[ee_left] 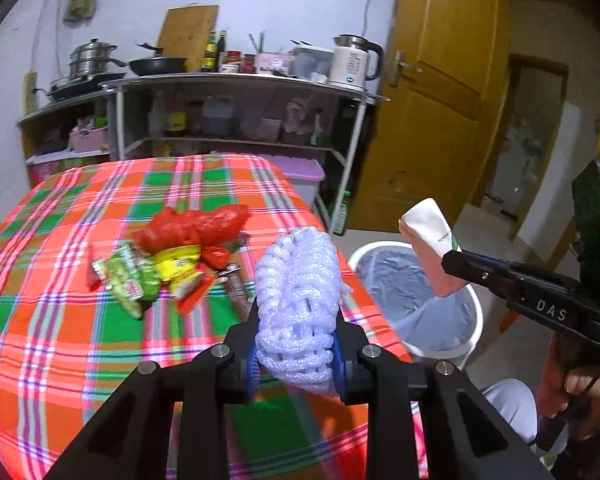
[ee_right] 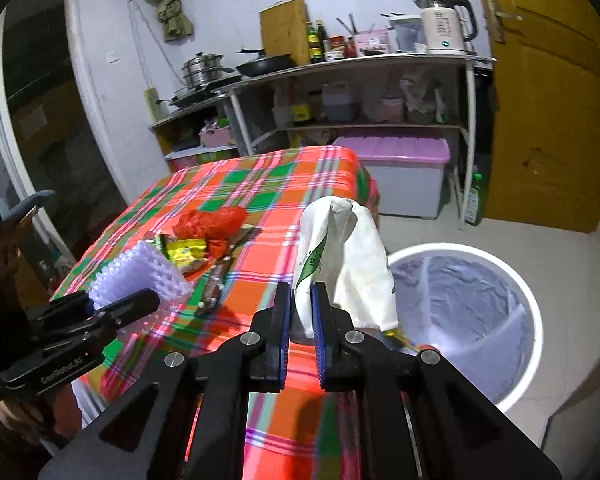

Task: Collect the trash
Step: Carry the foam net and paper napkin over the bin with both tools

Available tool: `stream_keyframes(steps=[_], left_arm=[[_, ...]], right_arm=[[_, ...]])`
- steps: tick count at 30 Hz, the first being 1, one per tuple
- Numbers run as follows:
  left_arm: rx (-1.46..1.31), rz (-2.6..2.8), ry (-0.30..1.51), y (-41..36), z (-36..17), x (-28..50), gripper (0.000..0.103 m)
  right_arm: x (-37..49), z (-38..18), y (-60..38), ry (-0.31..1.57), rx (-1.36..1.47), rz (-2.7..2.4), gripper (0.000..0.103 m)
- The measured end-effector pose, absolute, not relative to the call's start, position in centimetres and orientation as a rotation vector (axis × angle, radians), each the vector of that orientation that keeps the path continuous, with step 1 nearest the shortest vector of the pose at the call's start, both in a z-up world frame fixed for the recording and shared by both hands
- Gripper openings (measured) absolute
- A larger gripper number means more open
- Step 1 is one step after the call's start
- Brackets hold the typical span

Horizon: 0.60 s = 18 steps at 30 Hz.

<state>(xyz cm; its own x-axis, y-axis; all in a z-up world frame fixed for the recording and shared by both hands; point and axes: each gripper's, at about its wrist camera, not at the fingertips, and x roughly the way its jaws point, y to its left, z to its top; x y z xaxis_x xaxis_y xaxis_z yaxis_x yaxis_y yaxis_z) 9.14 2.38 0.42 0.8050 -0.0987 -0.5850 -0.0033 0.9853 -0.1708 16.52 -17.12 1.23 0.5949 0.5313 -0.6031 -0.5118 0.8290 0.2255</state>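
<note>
Okay, left wrist view: white bin [ee_left: 440, 304] is standing on the floor just beside the table's right edge, lined with a grey bag; nothing readable inside it. Left gripper [ee_left: 296, 344] is pinching one white foam net [ee_left: 300, 304] between its blue pads, jaws pressed against it, net sticking up and forward over the plaid tablecloth [ee_left: 60, 240]. Right gripper [ee_left: 456, 264] is reaching in from the right, clamping one white wrapper [ee_left: 428, 236] above the bin's rim. Trash pile [ee_left: 172, 256] is sitting on the cloth ahead-left of the net: one red mesh bag, one yellow wrapper, at least one green wrapper, one brown one; exact count is blurry.

Right wrist view: right gripper [ee_right: 300, 320] is squeezing the white wrapper [ee_right: 340, 264], jaws nearly together on its lower edge. Bin [ee_right: 516, 292] is sitting to the right, below the wrapper, liner looking empty where visible. Left gripper [ee_right: 112, 308] is holding the foam net [ee_right: 140, 276] at left, near the pile [ee_right: 204, 240].
</note>
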Motion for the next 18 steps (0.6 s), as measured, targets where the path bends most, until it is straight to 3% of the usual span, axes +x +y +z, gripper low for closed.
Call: stream_keyframes(steps=[18], left_arm=[[-0.110, -0.199, 0.674, -4.8, -0.4, 13.8, 0.028]], right_arm=[[18.2, -0.7, -23.1, 0.755, 0.096, 0.489, 0.011]])
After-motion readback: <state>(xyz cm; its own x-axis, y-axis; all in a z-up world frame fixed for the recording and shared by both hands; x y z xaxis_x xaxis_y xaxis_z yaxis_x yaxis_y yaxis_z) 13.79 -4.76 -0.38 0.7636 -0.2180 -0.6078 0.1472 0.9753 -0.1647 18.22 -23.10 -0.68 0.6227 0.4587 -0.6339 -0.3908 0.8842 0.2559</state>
